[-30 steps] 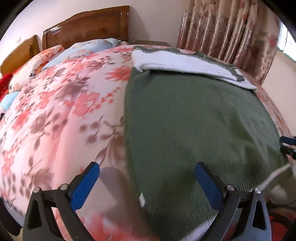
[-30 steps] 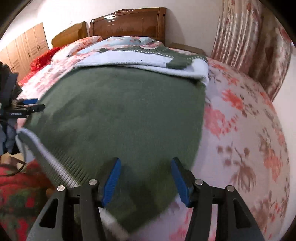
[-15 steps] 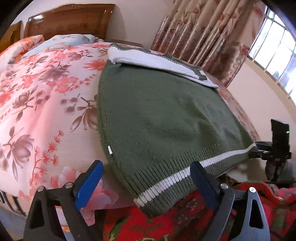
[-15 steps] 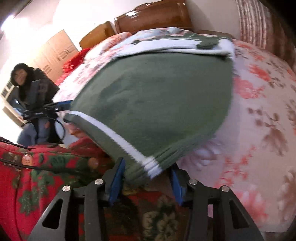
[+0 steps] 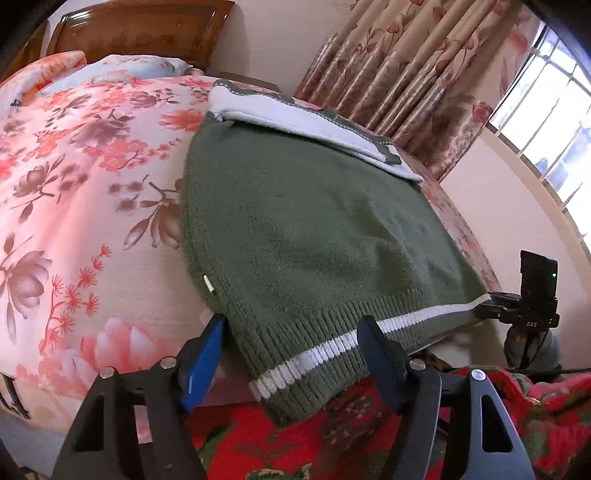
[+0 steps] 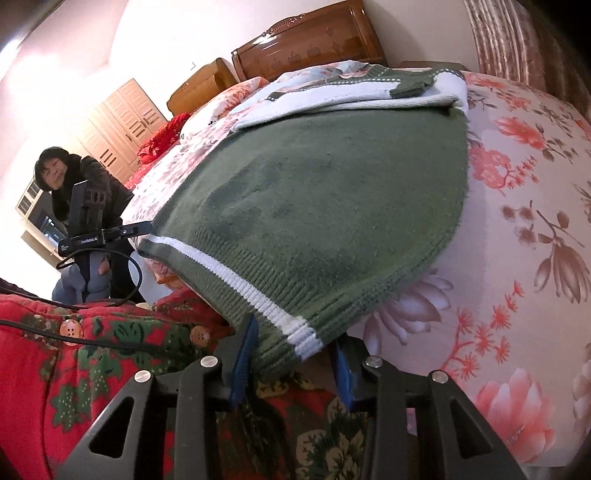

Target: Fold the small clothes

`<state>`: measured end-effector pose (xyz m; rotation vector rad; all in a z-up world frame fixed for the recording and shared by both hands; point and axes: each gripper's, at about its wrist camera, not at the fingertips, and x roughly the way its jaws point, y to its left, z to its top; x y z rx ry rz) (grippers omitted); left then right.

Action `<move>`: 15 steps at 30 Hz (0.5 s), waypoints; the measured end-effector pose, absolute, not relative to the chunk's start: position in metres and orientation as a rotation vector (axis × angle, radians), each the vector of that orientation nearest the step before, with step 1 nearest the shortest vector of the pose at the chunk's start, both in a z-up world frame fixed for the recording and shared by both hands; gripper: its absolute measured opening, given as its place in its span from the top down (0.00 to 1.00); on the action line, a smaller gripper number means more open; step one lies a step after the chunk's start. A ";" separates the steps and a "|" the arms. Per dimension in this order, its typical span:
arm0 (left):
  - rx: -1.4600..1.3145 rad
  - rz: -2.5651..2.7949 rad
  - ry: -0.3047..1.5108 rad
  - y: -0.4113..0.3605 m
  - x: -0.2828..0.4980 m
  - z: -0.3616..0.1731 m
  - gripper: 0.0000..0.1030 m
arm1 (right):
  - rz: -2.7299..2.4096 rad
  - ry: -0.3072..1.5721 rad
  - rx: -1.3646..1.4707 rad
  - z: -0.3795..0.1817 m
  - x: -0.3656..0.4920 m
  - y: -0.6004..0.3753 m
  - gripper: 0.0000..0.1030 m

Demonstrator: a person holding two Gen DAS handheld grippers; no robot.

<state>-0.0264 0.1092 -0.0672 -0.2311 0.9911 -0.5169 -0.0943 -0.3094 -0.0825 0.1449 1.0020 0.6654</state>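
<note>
lying flat across the middle of both frames we see the green sweater (image 5: 314, 229) spread on the floral bedspread (image 5: 85, 177), its ribbed hem with the white stripe (image 5: 332, 347) hanging over the bed's edge toward the bottom of the frame. in the left wrist view our left gripper (image 5: 291, 354) sits at the lower centre, its jaws spread wide, blue pads on either side of the hem's lower left corner; we cannot tell whether either pad touches the knit. in the right wrist view our right gripper (image 6: 291, 358) is at the bottom centre, jaws parted narrowly around the hem's lower corner, the fabric hanging between the pads, and we cannot tell whether they press it. at the top of both frames the sweater's far end is folded over, showing a white part with green trim (image 5: 295, 114). beyond it stands a wooden headboard (image 5: 136, 26) at the upper left of the left view, with patterned curtains (image 5: 413, 74) at the upper right. red floral fabric (image 6: 92, 362) fills the lower left of the right view.
</note>
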 end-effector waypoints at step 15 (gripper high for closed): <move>-0.294 -0.546 1.005 0.111 -0.028 -0.070 0.00 | 0.713 0.986 0.144 -0.086 -0.098 -0.304 0.70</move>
